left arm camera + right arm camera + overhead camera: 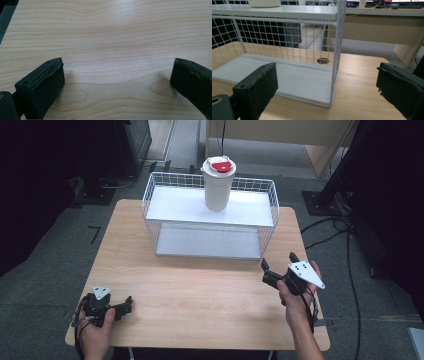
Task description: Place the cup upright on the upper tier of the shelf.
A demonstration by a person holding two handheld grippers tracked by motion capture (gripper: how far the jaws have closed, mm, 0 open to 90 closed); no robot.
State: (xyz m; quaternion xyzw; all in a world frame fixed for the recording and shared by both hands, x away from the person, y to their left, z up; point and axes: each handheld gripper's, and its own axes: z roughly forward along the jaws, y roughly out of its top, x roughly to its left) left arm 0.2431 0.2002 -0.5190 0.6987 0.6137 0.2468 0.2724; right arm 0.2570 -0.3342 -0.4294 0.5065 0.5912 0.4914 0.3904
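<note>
Evidently the lidded cup [219,184], white with a red tab, stands upright on the top shelf of the wire rack [210,215], well apart from both grippers. Right gripper [280,265], jaws apart and empty, faces the rack's right end; judged step: reach for the cup. Approach should clear the top rim wires and close squarely on the body. Left gripper [127,304], jaws apart, rests on the table [200,295]. Count: one cup, one rack, two shelves, two grippers.

White wire two-tier shelf rack [266,200] at wooden table [200,290] rear centre; white lidded tumbler [218,182] on top tier, grippers well in front.
</note>
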